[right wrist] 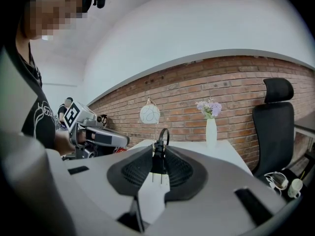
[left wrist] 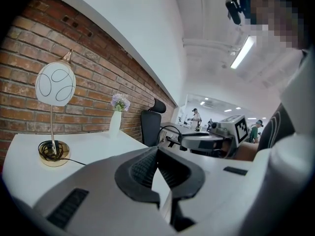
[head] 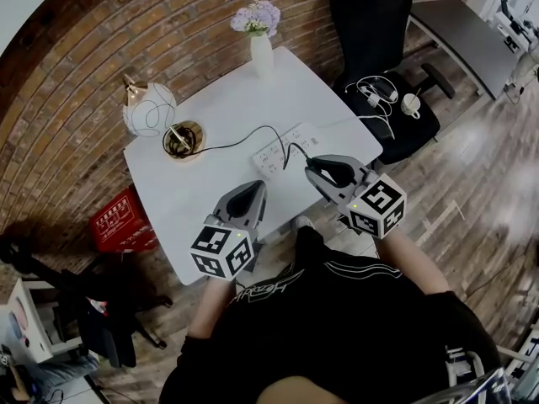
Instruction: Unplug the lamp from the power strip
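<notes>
The lamp, a white globe on a gold base, stands at the table's far left. Its black cable runs across the table to my right gripper. The white power strip lies flat just beyond that gripper. In the right gripper view my right gripper is shut on the black plug, whose two bare prongs point down, clear of any socket. My left gripper hovers over the table's near edge, left of the strip. In its own view the left gripper has its tips together and holds nothing.
A white vase with flowers stands at the white table's far edge. A black office chair to the right carries loose cables and small items on its seat. A red crate sits on the floor at left.
</notes>
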The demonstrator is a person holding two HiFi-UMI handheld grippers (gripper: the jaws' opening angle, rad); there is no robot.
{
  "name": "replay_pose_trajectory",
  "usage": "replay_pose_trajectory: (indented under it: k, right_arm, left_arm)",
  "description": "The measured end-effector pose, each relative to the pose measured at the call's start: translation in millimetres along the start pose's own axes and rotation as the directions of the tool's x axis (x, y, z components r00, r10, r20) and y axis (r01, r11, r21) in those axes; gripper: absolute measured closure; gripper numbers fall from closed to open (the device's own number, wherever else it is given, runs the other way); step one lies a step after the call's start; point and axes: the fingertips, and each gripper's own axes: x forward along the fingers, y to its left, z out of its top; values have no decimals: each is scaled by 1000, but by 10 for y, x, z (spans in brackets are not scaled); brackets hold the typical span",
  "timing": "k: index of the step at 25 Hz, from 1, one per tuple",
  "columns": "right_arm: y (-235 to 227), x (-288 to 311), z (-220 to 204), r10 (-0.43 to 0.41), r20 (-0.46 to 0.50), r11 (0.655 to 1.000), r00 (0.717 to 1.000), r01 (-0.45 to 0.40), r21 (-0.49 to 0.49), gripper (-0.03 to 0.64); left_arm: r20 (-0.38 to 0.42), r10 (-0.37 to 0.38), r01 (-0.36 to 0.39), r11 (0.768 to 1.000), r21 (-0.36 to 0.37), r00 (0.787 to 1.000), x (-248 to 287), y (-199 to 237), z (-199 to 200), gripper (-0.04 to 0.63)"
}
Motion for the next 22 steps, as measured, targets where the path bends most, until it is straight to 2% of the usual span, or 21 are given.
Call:
replay_pose_trajectory:
  k: [22]
  right_arm:
    - [-214, 31, -22, -16, -5, 1000, 1000, 16, 10, 558]
  left_arm:
    - [-18, -4, 4, 1000, 0, 1000, 224, 60, 9, 594]
